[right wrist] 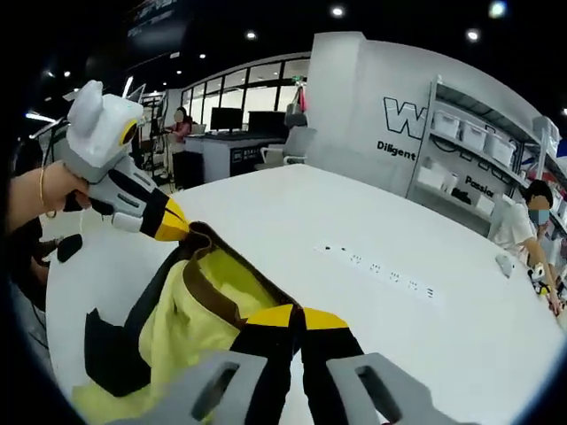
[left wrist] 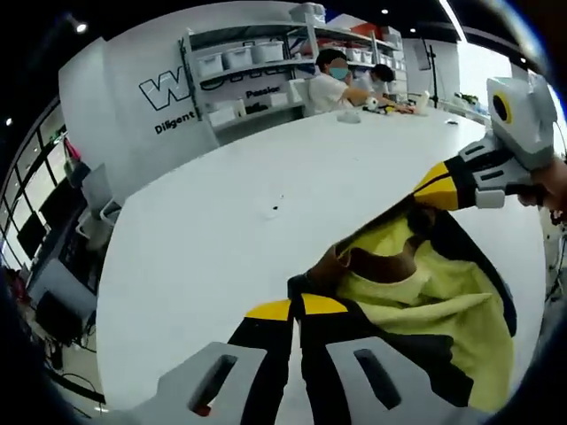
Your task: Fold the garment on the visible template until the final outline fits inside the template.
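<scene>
Left gripper view: the left gripper (left wrist: 295, 308), bottom centre, is clamped on the garment (left wrist: 425, 301), which hangs bunched at lower right above the table (left wrist: 221, 221); the right gripper (left wrist: 436, 188) pinches its far edge at upper right. Folding looks early, no template discernible. Right gripper view: the right gripper (right wrist: 299, 317) grips the garment (right wrist: 190, 310) at bottom centre, while the left gripper (right wrist: 170, 221) holds it at left, a hand (right wrist: 40, 197) behind.
</scene>
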### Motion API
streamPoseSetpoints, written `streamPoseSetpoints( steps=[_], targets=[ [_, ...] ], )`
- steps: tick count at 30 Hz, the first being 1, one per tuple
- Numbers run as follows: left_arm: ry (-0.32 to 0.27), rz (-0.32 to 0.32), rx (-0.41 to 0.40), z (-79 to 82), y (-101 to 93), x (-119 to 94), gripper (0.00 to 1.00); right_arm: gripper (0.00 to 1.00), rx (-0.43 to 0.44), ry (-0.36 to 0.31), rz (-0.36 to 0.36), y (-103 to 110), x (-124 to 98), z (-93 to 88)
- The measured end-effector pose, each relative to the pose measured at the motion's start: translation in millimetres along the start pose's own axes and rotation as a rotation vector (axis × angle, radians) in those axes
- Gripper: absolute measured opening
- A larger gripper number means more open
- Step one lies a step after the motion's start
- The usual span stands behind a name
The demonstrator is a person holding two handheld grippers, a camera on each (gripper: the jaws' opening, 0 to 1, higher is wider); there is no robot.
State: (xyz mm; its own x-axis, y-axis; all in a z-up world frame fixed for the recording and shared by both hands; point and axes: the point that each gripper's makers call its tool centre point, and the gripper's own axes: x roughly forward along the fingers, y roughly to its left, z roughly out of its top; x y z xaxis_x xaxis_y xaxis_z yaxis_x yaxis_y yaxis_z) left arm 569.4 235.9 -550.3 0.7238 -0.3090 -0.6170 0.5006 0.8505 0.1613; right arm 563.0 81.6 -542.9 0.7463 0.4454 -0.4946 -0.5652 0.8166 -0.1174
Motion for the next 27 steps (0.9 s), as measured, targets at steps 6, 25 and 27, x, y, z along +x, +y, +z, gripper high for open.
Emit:
streamPoseSetpoints(
  steps=[6,25,27],
  targets=[
    [0.021,0.046,0.016,-5.0,7.6,19,0.04,0.00,-0.005,-0.017,-0.033,-8,17,0.8],
    [-0.030,-0.120,-0.156,-29.9,-38.1,-4,0.37,0.33,0.210,-0.017,-0.083,-1,-15,-19.5],
    [-0.040,-0.144,-0.193,-35.1,-44.9,-13,0.39,0.34,0.261,0.011,-0.083,6,-25,-29.7]
  ],
)
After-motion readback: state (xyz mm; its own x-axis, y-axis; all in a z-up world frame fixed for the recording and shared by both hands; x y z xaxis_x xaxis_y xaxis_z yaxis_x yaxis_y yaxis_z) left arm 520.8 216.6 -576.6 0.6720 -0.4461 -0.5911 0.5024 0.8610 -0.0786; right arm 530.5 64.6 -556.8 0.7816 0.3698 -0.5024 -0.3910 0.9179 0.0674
